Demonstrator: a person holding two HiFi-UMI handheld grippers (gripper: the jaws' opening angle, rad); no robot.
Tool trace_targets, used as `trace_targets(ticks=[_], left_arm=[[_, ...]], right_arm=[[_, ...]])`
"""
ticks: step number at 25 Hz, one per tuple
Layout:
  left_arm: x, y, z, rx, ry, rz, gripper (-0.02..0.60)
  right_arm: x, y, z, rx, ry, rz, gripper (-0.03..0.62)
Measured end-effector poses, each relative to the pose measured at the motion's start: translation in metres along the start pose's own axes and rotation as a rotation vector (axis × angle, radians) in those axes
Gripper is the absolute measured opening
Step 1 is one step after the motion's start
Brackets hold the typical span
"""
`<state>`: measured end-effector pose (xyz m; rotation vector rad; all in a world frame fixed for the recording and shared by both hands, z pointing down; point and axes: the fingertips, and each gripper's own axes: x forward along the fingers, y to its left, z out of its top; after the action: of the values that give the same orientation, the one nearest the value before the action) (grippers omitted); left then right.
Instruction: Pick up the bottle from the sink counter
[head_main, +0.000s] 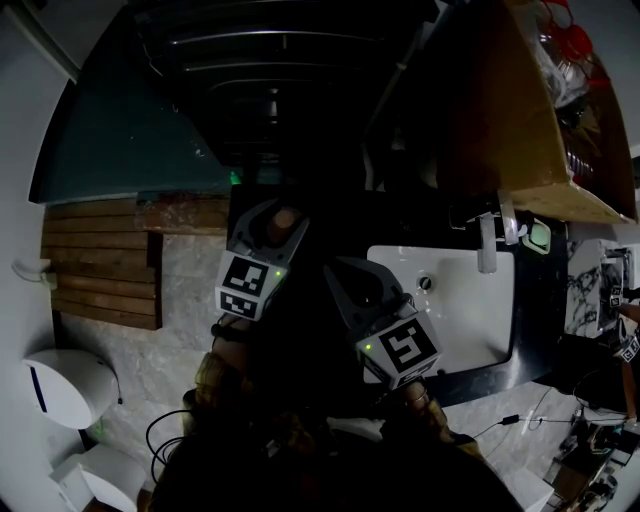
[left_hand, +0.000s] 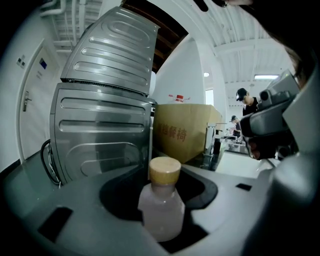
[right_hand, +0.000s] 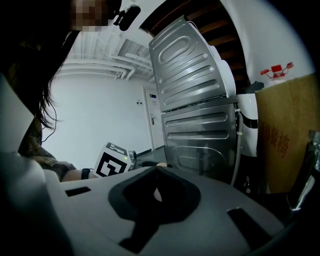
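Currently clamped in the left gripper, jaws pressed on the pale body of the bottle; upright, tan cap on top, in front of the washing machine, seemingly clear of the counter. Best to hold the squeeze steady, lift straight, avoid tilt. Further right, right gripper closed on nothing, near the sink; best kept aside.
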<state>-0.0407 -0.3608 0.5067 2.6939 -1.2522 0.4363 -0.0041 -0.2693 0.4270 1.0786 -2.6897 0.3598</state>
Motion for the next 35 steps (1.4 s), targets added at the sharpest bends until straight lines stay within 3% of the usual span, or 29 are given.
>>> trace_targets(ticks=[17, 26, 35], left_arm=[[-0.003, -0.008, 0.003, 0.078, 0.028, -0.009, 0.127], [-0.008, -0.013, 0.000, 0.070, 0.044, -0.016, 0.126], [-0.022, -0.021, 0.026, 0.067, -0.011, -0.031, 0.124]], right_arm=[[-0.003, 0.001, 0.006, -0.009, -0.017, -0.002, 0.017], [-0.006, 0.000, 0.008, -0.011, -0.028, -0.011, 0.017], [-0.014, 0.000, 0.016, -0.025, -0.047, -0.025, 0.017]])
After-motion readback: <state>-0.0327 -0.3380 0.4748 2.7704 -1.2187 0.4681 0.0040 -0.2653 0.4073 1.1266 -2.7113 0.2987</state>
